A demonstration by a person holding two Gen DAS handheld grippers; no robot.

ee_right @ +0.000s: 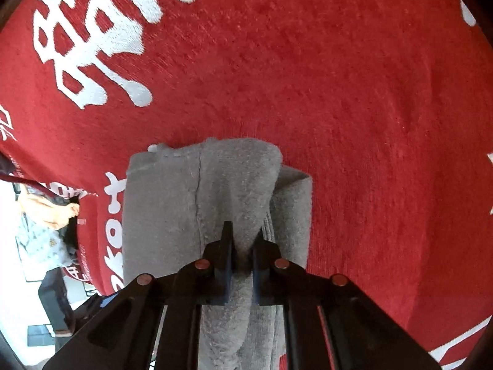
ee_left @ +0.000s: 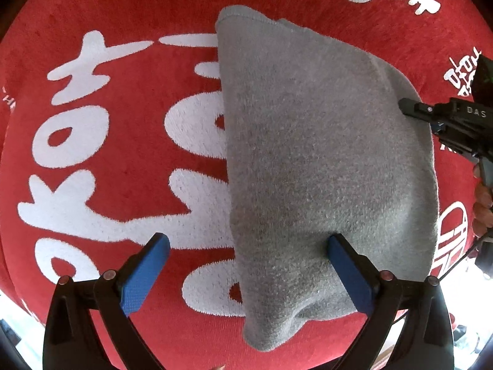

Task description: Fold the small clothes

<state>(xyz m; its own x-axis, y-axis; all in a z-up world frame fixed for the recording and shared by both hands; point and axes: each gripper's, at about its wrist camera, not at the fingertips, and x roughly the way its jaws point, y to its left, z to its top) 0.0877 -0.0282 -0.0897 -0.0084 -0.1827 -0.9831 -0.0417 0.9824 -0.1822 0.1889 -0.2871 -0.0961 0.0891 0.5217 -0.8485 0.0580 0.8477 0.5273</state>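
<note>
A small grey cloth (ee_left: 323,141) lies folded on a red cover with white characters (ee_left: 123,98). My left gripper (ee_left: 248,240) points down over the cloth's near end and stands wide open. Its right finger (ee_left: 348,265) is over the grey fabric and its left finger (ee_left: 144,271) is over the red cover. At the cloth's right edge my right gripper (ee_left: 406,106) comes in from the side. In the right wrist view the right gripper (ee_right: 244,231) is shut on a raised fold of the grey cloth (ee_right: 172,203).
The red cover (ee_right: 354,108) spreads across nearly the whole of both views. Past its left edge lie a yellowish cloth (ee_right: 52,212) and patterned fabric (ee_right: 40,243), lower down. A person's fingers (ee_left: 483,203) hold the right gripper's handle.
</note>
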